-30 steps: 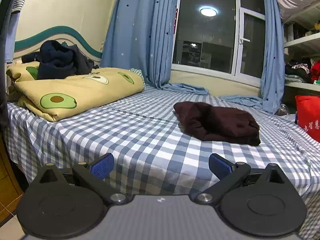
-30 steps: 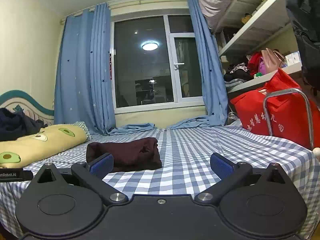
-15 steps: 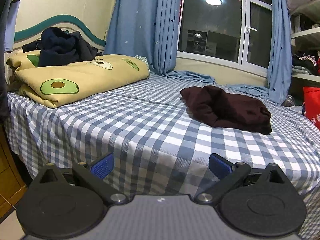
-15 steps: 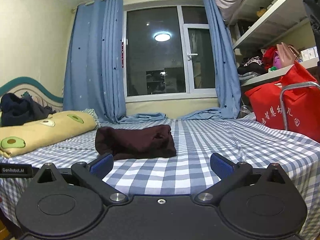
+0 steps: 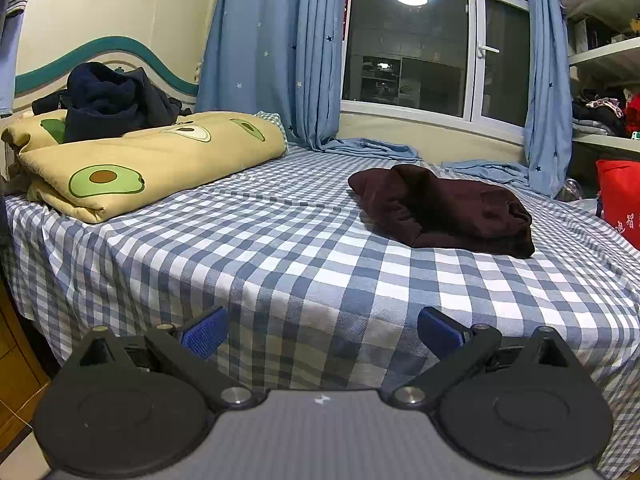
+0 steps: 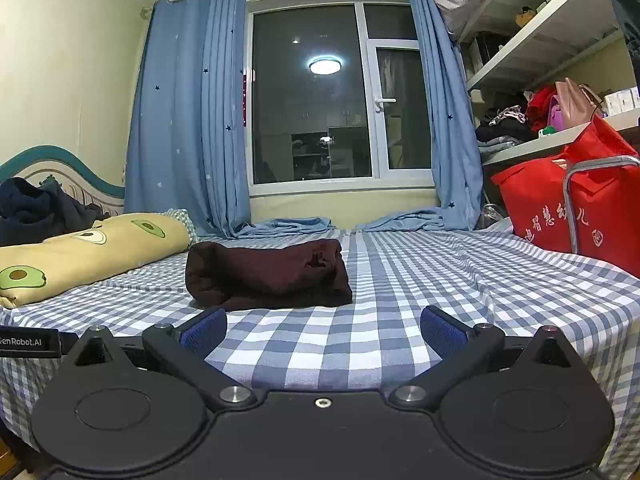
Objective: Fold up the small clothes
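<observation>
Bed: checked blue-and-white sheet (image 5: 304,256) spread flat over the bed, a bare stretch at the near edge that looks kept free as a folding surface.
Left tongs (image 5: 320,330): spread wide, nothing between the blue pads, held low at the near edge of the bed and pointed toward the garment, well short of it.
Right tongs (image 6: 323,330): also wide and empty, held just above the sheet, with the garment near and straight ahead (closer than for the left tongs).
Dark maroon garment (image 6: 268,274): lies alone mid-bed in a loose, thick bundle, apart from both tongs; whether it is part-folded or merely bunched I cannot tell from this low angle.
Avocado-print quilt (image 5: 152,160): folded at the head end, out of the working stretch, with a heap of dark navy clothes (image 5: 116,100) on top, perhaps waiting their turn.
Red bag (image 6: 568,208): stands at the far right side of the bed beside a metal frame; contents hidden.
Shelves (image 6: 532,144): hold heaped clothes and a pink handbag (image 6: 576,100).
</observation>
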Tool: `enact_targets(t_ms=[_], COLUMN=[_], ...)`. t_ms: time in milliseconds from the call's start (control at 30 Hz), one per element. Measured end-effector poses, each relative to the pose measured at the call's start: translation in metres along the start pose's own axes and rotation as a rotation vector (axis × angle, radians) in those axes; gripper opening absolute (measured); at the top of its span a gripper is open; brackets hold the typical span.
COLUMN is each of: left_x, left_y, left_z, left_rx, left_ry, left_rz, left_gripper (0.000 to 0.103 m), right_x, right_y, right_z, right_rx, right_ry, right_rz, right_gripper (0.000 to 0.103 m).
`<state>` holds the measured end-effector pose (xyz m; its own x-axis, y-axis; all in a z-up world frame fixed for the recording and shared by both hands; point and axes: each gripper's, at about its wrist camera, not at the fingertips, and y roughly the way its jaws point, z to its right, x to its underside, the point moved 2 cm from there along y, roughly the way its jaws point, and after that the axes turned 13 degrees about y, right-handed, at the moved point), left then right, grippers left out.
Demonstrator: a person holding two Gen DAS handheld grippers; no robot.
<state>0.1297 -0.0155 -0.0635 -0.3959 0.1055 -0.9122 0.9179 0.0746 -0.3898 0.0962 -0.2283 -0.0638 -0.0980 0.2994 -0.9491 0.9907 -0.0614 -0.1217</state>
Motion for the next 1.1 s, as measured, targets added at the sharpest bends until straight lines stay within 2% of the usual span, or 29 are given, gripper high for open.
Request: enact_targets(t_ms=[233, 533, 967, 1100], left_x=[-0.002, -0.007, -0.005, -0.006], left_y=[-0.006, -0.011, -0.012, -0.014], left_z=[0.003, 0.006, 0.007, 0.007], left_rx=[-0.063, -0.061, -0.058, -0.056], left_ry=[0.0, 0.008, 0.007, 0.0], left_rz=[0.026, 0.048, 0.035, 0.041], left_gripper=[0.102, 0.102, 0.102, 0.102], right_x=[-0.003, -0.005, -0.003, -0.004], right_y=[-0.004, -0.008, -0.009, -0.009], right_z=[0.002, 0.004, 0.005, 0.006], right_rx=[0.01, 0.0, -0.005, -0.038], right_ry=[-0.006, -0.001, 0.007, 0.021], right_rz=[0.033, 0.032, 0.026, 0.014], right_gripper=[0.103, 0.103, 0.103, 0.103])
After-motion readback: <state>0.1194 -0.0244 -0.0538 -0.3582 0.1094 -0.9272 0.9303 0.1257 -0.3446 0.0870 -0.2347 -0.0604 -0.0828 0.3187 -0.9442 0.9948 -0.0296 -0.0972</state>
